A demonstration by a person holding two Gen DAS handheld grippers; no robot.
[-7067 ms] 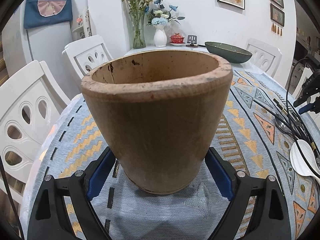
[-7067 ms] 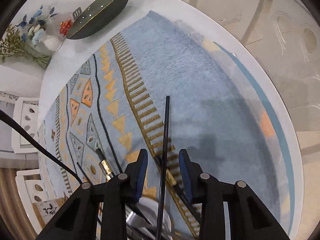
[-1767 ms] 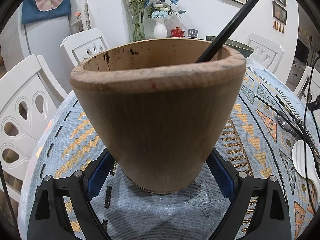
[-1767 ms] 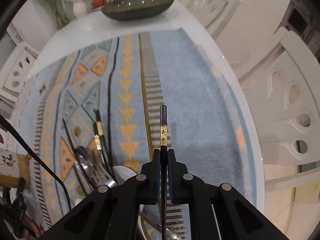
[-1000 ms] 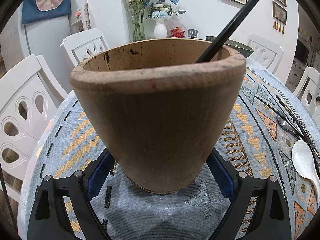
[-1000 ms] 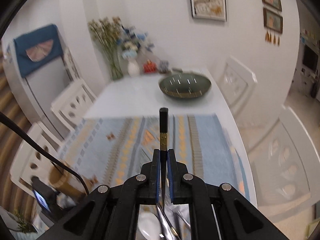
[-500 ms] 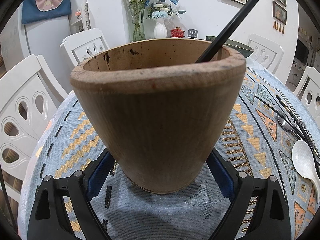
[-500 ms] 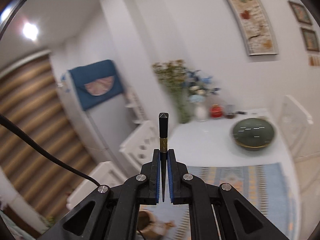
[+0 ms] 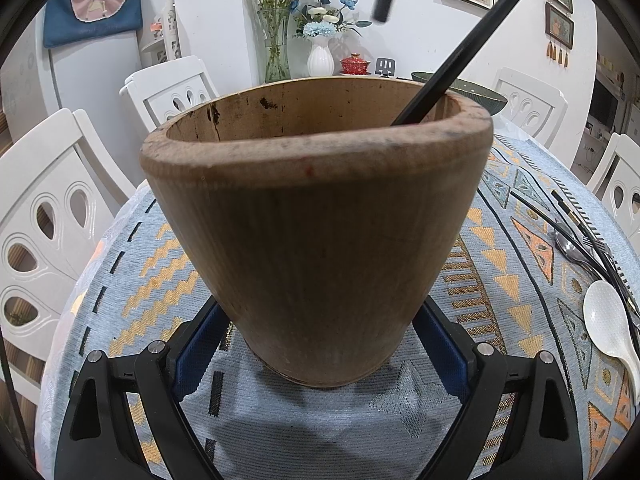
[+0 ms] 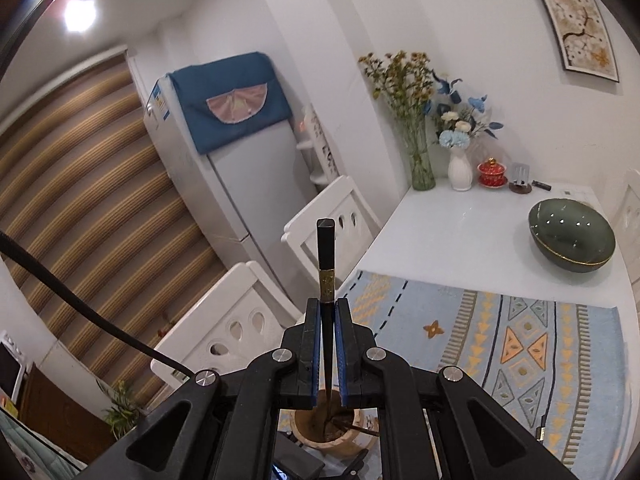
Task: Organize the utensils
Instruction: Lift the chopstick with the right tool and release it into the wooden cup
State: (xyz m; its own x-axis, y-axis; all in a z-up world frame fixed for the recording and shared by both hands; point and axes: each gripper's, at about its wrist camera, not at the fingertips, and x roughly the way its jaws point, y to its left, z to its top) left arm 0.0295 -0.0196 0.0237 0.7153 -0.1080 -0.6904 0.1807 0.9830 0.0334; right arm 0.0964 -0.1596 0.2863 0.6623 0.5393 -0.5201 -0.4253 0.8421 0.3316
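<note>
Below, tapered wooden holder [image 9: 316, 240]; slim black chopstick [image 10: 326, 280] pinched by right fingers [image 10: 345, 340].

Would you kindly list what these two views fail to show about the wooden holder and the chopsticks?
- Left wrist view: the wooden holder has its inside floor hidden by its own near wall, so the lower end of the leaning chopstick is unseen.
- Right wrist view: the held chopstick has its tip hidden behind the right gripper.
- Left wrist view: the white spoon is cut off by the edge.

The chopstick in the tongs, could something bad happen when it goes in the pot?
The chopstick is pinched near one end by the right tongs, so it might swing and miss the wooden pot. It could also knock the chopstick already leaning inside, or tip the pot, though the left tongs brace its base.
</note>
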